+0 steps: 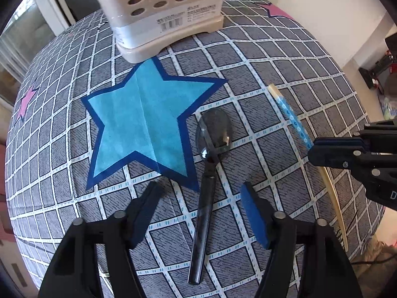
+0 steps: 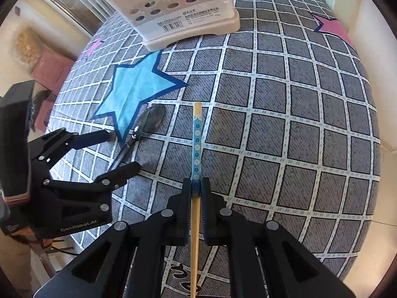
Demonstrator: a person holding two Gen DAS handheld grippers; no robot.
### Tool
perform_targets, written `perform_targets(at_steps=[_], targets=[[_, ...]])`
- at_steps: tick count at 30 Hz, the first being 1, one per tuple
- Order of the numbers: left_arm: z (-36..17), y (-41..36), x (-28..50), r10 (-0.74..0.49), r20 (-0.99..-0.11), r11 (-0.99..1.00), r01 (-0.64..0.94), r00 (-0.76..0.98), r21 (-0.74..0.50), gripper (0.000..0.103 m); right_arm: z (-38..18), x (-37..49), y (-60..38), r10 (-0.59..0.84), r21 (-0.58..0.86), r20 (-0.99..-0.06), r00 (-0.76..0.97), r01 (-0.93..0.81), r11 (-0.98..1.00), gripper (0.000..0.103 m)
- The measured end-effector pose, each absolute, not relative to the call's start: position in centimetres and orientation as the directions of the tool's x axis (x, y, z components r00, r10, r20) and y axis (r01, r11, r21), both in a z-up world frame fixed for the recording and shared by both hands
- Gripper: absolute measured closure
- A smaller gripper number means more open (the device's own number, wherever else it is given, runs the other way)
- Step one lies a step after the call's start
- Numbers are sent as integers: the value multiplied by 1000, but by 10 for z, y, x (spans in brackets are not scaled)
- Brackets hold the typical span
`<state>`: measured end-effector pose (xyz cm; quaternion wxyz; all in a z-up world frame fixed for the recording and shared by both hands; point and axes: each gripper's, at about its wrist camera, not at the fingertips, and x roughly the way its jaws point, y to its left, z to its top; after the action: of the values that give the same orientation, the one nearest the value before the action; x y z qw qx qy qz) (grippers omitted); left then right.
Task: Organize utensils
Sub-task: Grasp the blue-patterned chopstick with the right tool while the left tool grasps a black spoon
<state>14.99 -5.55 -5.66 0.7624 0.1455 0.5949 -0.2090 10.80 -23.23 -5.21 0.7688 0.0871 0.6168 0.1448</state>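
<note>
A dark spoon lies on the checked tablecloth, bowl away from me; it also shows in the right wrist view. My left gripper is open, its fingers on either side of the spoon's handle, not touching it. My right gripper is shut on a bamboo chopstick with a blue flowered band, held along the fingers; the chopstick also shows in the left wrist view. A beige utensil holder with round holes stands at the far side of the table, also in the right wrist view.
The grey checked tablecloth has a large blue star near the spoon and pink stars towards the edges. The table's edge drops off to the right, with floor and clutter beyond. The left gripper shows in the right wrist view.
</note>
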Motion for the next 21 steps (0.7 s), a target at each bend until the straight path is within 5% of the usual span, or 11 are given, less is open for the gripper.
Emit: perform_targets(at_steps=[3,21], targets=[[-51,-67,152,-154,-969,856,515,191,-35,61,-48,108,-234,341,322,-917,208,-119,939,95],[-17,-21,107,-212,-818,968,230,534,-101,61,-19,97,-249,401,363,-842,362,-170,916,95]])
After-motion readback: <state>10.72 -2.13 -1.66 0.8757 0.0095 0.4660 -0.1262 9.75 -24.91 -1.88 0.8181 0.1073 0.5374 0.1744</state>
